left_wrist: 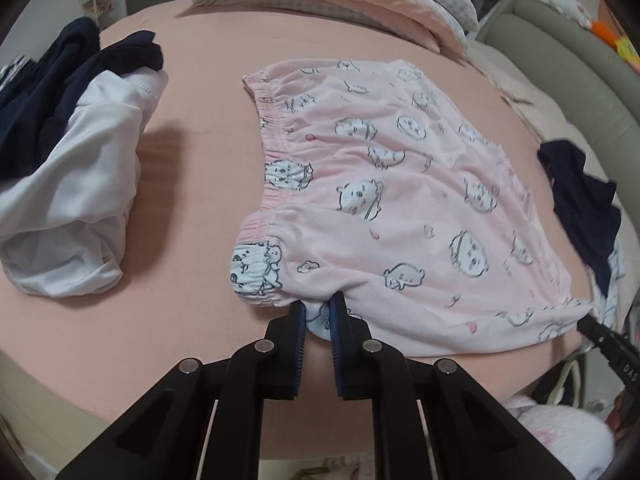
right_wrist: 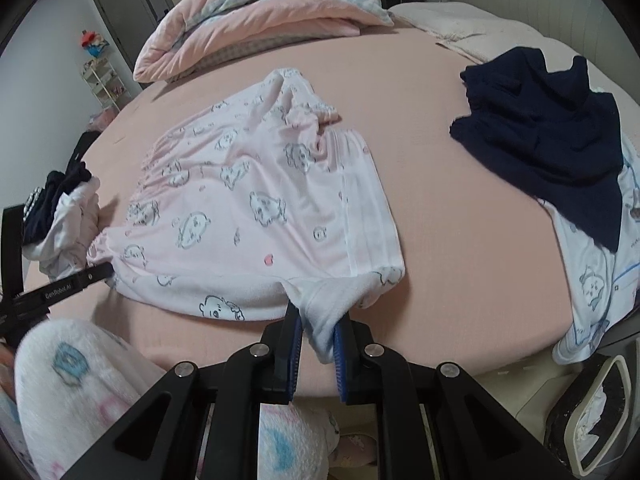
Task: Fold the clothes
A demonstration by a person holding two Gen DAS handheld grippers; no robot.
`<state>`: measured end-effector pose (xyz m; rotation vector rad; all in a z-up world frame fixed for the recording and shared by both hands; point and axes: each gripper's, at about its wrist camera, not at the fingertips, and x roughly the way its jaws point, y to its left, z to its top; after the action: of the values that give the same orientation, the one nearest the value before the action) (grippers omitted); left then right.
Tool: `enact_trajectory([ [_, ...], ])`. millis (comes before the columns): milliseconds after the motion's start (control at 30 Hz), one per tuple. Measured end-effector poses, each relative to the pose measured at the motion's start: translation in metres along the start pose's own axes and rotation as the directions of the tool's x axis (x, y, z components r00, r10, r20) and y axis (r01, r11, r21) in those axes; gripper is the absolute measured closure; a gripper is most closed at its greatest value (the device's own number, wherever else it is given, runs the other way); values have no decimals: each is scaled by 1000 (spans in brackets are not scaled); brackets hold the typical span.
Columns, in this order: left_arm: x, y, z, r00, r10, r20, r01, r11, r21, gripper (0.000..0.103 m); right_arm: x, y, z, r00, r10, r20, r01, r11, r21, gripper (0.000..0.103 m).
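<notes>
We have the pink printed shorts point(left_wrist: 384, 208) spread flat on the pink bed point(left_wrist: 192, 120), and both claws bite the same near edge of them. The left claw point(left_wrist: 316, 312) is pressed together on a fold of cloth just beside the elastic waistband corner, while the right claw point(right_wrist: 318, 328) pinches a pulled-up tab of fabric at the leg-hem corner. So the shorts lie ahead of both claws and away from us, their long axis running crosswise between our two grips, waistband toward the left hand, hems toward the right. That, we judge, is what the coming move turns on: with the near edge held at both ends, we can carry it forward over the body of the garment toward the far edge, folding along that crosswise axis. Neither hand is nearer; each sits at its own corner. The white and navy heap point(left_wrist: 72, 184) lies to the left, a navy garment point(right_wrist: 552, 136) to the right, both apart from the shorts.
</notes>
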<state>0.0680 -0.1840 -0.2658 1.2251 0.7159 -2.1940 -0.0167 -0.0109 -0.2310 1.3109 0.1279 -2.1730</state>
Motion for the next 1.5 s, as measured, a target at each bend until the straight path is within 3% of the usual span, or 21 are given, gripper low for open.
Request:
enact_trajectory([
  [300, 6, 6, 6, 1000, -16, -7, 16, 998, -63, 93, 10, 10, 21, 1000, -3, 3, 3, 999, -48, 91],
  [567, -5, 15, 12, 994, -104, 40, 109, 983, -147, 93, 11, 20, 32, 1000, 12, 16, -11, 997, -72, 91],
  [800, -12, 14, 27, 990, -124, 68, 133, 981, -144, 93, 9, 19, 51, 999, 31, 43, -29, 998, -56, 91],
  [1100, -6, 12, 53, 990, -115, 77, 126, 982, -142, 93, 18, 22, 77, 998, 0, 55, 5, 996, -93, 91],
  [1333, 9, 12, 68, 994, -107, 3, 107, 986, -128, 93, 34, 19, 87, 1000, -13, 24, 14, 997, -81, 91],
  [1500, 15, 14, 79, 994, -111, -20, 107, 986, -127, 90, 41, 4, 96, 999, 31, 23, -31, 999, 13, 91],
])
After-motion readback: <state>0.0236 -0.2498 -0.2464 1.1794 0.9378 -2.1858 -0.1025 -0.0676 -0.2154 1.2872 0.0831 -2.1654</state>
